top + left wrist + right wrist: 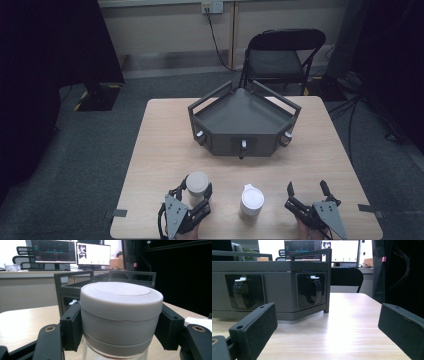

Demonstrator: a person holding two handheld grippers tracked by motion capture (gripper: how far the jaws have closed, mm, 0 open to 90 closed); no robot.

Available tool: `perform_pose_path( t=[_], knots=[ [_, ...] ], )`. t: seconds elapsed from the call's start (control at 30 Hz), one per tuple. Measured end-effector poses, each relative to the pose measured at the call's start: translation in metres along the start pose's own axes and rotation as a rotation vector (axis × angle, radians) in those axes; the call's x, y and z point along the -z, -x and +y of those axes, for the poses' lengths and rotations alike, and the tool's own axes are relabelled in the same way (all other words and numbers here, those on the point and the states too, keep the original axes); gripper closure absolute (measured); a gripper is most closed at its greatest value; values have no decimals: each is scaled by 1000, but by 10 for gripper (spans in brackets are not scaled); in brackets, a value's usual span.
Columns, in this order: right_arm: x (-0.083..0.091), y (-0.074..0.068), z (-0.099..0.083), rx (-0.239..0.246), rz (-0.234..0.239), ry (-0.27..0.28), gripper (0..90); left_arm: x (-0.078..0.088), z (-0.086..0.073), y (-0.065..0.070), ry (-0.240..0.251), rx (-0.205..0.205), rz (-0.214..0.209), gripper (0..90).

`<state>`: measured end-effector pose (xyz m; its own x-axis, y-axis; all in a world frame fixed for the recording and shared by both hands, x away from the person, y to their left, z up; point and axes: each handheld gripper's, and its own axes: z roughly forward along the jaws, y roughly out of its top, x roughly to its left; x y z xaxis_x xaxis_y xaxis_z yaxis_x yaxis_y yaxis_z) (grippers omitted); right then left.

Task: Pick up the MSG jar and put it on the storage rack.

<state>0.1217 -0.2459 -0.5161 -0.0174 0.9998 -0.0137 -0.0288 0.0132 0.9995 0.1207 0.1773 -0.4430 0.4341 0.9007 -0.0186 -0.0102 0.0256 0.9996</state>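
Pale wooden surface (160, 150) carries two unlabelled white-lidded jars; our left hand-held gripper (194, 192) pinches one jar (197, 186) at lower left, while our right hand-held gripper (306, 190) stands spread.

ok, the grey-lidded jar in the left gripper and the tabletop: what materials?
Round grey lid: looks like matte moulded plastic, dull sheen, with a seam line. Jar body below it: clear, glass or plastic, can't tell. Pale tabletop: wood-grain laminate or wood, smooth, with a soft glare.
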Motion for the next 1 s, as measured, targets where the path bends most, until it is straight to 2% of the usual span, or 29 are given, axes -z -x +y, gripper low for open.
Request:
perform_pose_path(
  t=[0.27,0.37,0.5,0.6,0.73,0.77,0.97,1.0],
  knots=[
    [0,0,0,0,-1,0,8,-14,21,-13,12,-1,-71,338],
    [0,0,0,0,-2,0,9,-19,27,-13,14,-21,-82,338],
    [0,0,0,0,-3,0,8,-28,34,-18,18,-17,-114,338],
    [0,0,0,0,-3,0,8,-33,38,-19,19,-17,-120,338],
    [0,0,0,0,-3,0,8,-51,48,-30,19,3,-139,338],
    [0,0,0,0,-3,0,8,-51,48,-30,19,3,-139,338],
    [0,0,0,0,-3,0,8,-80,69,-37,-3,46,-118,338],
    [0,0,0,0,-2,0,8,-80,69,-37,-3,46,-118,338]
  ],
)
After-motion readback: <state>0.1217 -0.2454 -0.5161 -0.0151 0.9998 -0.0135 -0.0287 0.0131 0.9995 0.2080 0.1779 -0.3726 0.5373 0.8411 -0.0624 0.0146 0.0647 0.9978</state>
